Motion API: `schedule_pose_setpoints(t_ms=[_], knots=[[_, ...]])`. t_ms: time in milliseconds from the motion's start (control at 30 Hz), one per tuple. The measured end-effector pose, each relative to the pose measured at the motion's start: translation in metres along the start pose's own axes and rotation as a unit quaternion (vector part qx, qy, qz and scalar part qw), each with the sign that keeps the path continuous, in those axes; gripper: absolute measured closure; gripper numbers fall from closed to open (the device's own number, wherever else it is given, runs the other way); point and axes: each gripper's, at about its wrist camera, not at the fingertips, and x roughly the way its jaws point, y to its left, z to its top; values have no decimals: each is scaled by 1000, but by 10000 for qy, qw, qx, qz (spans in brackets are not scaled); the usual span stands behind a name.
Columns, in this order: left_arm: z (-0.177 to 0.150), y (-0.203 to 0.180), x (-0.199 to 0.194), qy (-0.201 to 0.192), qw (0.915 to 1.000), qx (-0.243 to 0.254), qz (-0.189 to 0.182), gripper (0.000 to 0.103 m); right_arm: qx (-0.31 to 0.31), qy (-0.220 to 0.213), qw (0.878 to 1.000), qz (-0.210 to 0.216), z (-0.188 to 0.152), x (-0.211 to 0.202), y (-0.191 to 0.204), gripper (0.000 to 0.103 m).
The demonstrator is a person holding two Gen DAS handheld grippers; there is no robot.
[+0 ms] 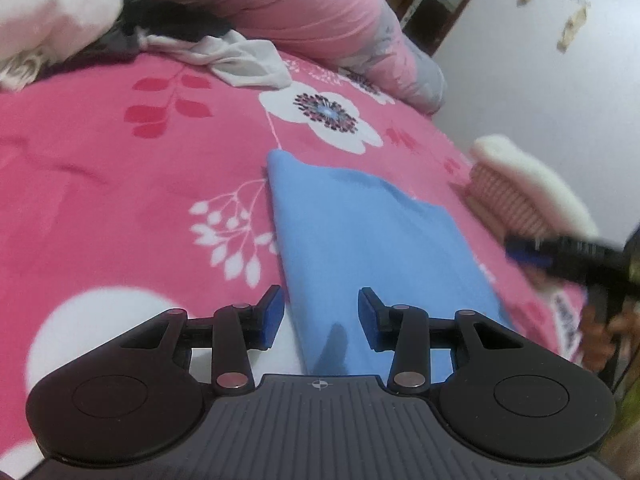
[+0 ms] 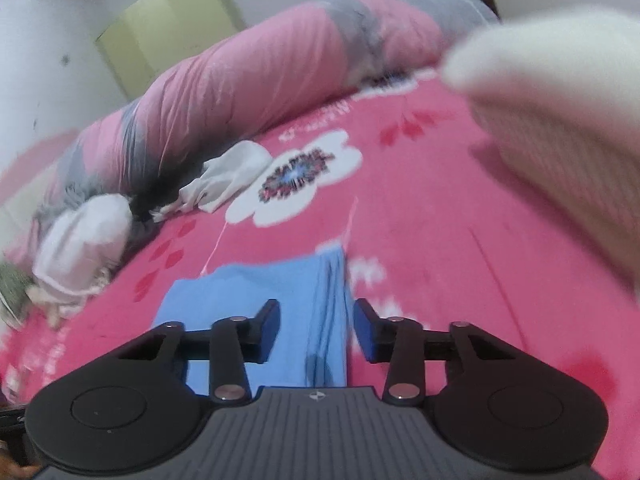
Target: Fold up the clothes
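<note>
A folded blue garment point(image 1: 360, 232) lies flat on a bed spread with a pink floral sheet point(image 1: 120, 184), its layered edges stacked along the right side in the right wrist view. Both tools hang just above its near end with nothing between their pads: the left tool point(image 1: 320, 316) stands with jaws apart over the cloth's near left edge, and the right tool point(image 2: 316, 326) stands likewise parted over the stacked folds. That placement, jaws free and cloth lying flat, suggests the piece is finished and let go rather than about to be lifted.

To the right of the blue piece sits a folded stack, a pink ribbed garment point(image 1: 508, 204) under a white fleecy one point(image 1: 532, 184), apparently the pile for completed items. Far across the bed, a crumpled white garment point(image 1: 240, 58) lies against a rolled pink-and-grey quilt point(image 1: 304, 8), probably awaiting folding. At the far left, a heap of pale clothing point(image 1: 52, 12) is too blurred to sort out.
</note>
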Motion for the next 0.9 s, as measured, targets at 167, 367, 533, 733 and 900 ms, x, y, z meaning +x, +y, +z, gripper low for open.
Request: schedule_pose_setpoints(t_ms=[167, 367, 533, 733, 900], knots=[[-10, -7, 14, 9, 9981, 553, 281, 63, -957, 54, 9953, -103, 15, 40, 23, 74], [-17, -8, 14, -106, 9964, 779, 303, 63, -1469, 287, 9887, 55, 18, 74, 34, 74], [-23, -11, 14, -219, 9946, 959, 331, 63, -2094, 422, 9765, 292, 9, 95, 49, 87], [-25, -10, 15, -275, 9942, 994, 320, 63, -1836, 261, 9825, -151, 12, 127, 29, 97], [-26, -10, 14, -308, 9938, 1020, 311, 63, -1494, 63, 9881, -366, 18, 121, 19, 96]])
